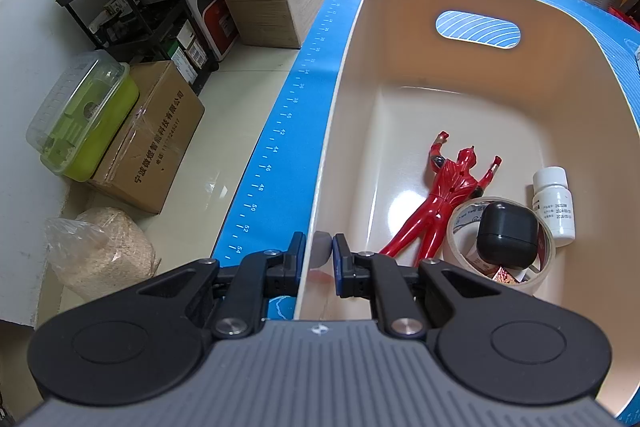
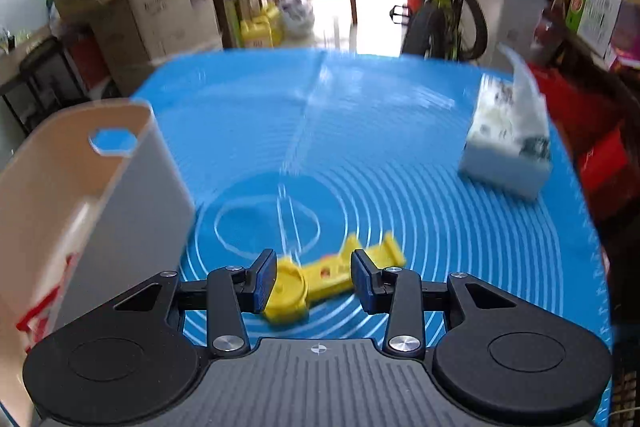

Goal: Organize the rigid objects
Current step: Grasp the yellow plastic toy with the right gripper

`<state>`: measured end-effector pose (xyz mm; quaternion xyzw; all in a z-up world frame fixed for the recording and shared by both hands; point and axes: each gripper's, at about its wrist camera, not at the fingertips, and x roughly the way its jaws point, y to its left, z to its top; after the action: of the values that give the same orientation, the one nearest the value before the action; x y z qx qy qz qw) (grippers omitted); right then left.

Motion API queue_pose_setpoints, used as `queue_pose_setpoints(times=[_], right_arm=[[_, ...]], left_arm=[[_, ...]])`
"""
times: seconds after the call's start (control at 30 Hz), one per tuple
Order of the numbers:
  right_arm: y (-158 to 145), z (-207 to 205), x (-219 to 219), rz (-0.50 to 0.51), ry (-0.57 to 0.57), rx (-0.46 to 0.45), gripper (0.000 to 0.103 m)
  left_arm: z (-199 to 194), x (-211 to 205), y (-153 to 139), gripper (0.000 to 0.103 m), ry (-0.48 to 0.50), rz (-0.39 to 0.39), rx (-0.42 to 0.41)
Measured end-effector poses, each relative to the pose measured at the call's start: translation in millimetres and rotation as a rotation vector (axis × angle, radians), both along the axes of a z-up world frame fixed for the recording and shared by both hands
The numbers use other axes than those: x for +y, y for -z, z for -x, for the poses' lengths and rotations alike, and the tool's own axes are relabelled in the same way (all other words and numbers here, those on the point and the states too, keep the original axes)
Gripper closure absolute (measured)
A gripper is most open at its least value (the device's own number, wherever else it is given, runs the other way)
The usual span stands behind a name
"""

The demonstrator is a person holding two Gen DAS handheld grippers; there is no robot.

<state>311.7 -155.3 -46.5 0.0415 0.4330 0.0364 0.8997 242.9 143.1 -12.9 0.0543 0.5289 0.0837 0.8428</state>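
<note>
**Yellow toy lies crosswise between the right tongs**

Right tongs (image 2: pixel 314 277) stand apart at the bottom centre of the right wrist view, one finger on each side of the yellow plastic toy (image 2: pixel 320 279). It lies flat on the blue desk mat (image 2: pixel 400 131), its long axis running from lower left to upper right, its round end by the left-hand finger. The right hand is clearly the nearer one. The beige bin (image 1: pixel 344 75) fills the left wrist view, with the left tongs (image 1: pixel 319 253) clamped on its near rim. Inside lie a red figure (image 1: pixel 436 203), tape roll (image 1: pixel 460 227), black case (image 1: pixel 506 231) and white bottle (image 1: pixel 554 203).
</note>
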Motion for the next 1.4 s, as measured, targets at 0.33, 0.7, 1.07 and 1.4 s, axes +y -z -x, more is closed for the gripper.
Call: queue_pose_setpoints(times=[0.33, 0.7, 1.07, 1.4], right_arm=[[33, -2, 13, -0.058, 0.056, 0.094, 0.027], [51, -10, 44, 0.020, 0.146, 0.069, 0.024], [54, -6, 47, 0.060, 0.186, 0.002, 0.053], [30, 8, 39, 0.042, 0.145, -0.093, 0.053]], left_arm=[[0, 0, 0, 0.086, 0.002, -0.002, 0.000], [0, 0, 0, 0.086, 0.004, -0.004, 0.000], [0, 0, 0, 0.086, 0.003, -0.003, 0.000], [0, -1, 2, 0.086, -0.001, 0.004, 0.001]])
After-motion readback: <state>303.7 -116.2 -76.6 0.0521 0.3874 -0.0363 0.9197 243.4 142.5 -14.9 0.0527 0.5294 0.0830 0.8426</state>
